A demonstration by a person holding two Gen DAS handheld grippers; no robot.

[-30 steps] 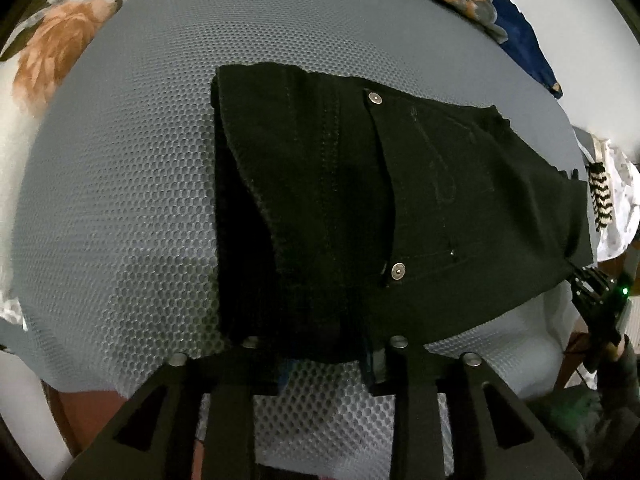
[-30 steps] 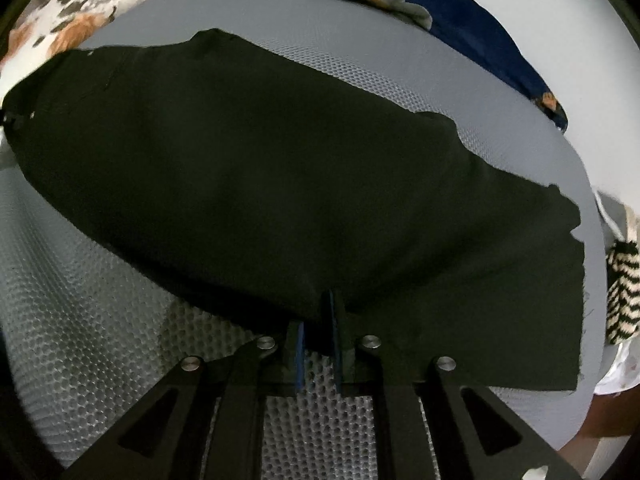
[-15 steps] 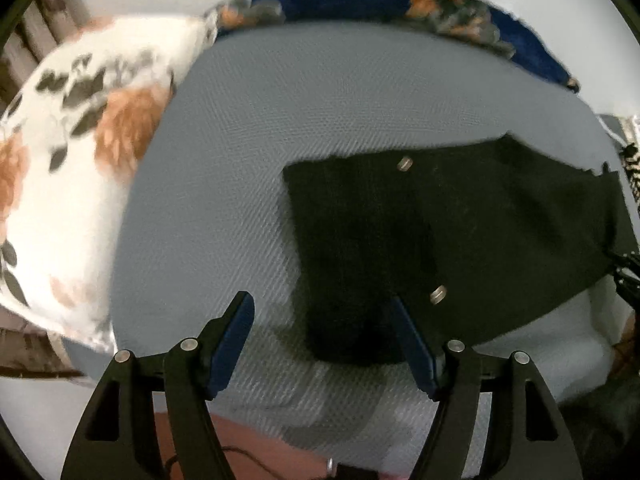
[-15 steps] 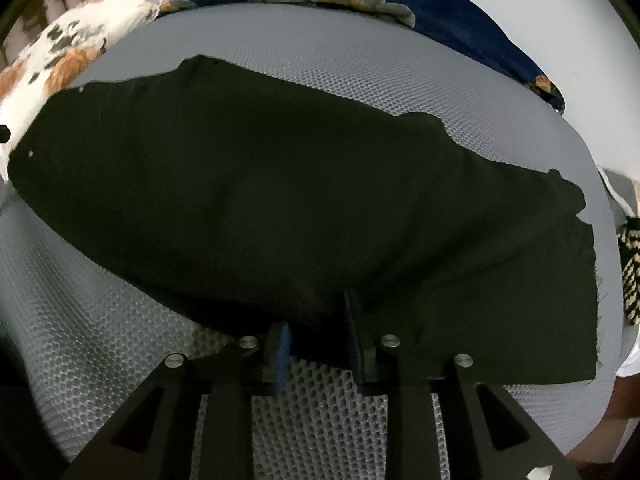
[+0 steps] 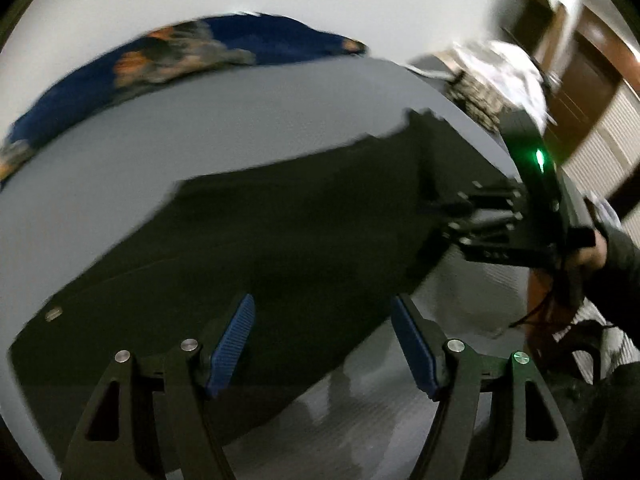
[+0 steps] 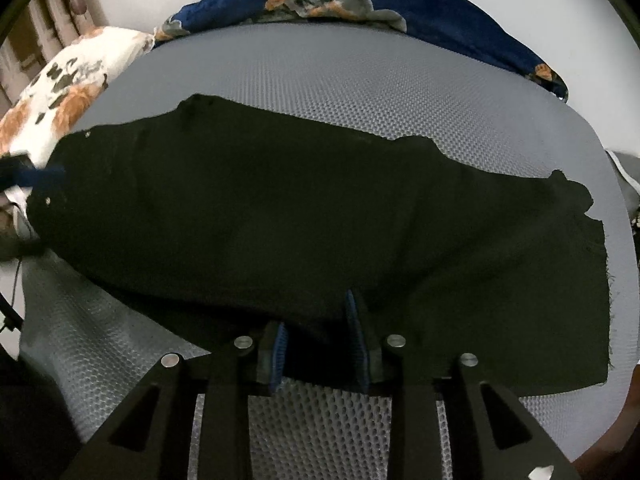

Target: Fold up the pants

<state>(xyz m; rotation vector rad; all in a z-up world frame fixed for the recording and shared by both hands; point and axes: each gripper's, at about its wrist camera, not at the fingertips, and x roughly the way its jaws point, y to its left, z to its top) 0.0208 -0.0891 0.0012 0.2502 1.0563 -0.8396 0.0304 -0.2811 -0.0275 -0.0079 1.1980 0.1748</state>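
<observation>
The black pants (image 6: 320, 216) lie folded lengthwise on a grey mesh mattress (image 6: 360, 88), waist at the left, leg ends at the right. In the left wrist view the pants (image 5: 260, 240) run across the blurred middle. My left gripper (image 5: 322, 344) is open and empty, hovering over the pants' near edge. My right gripper (image 6: 320, 340) has its jaws partly apart at the near edge of the pants, with dark cloth between the blue pads; no grip shows. The right gripper also shows in the left wrist view (image 5: 480, 224) at the leg end.
A blue floral blanket (image 6: 360, 4) lies along the far edge of the mattress. A white and orange floral pillow (image 6: 68, 92) sits at the far left. Brown furniture and white clutter (image 5: 520, 72) stand beyond the mattress's right end.
My left gripper let go of the waist, opened wide and swung right toward the legs. My right gripper's jaws have spread from shut on the pants' edge to partly apart.
</observation>
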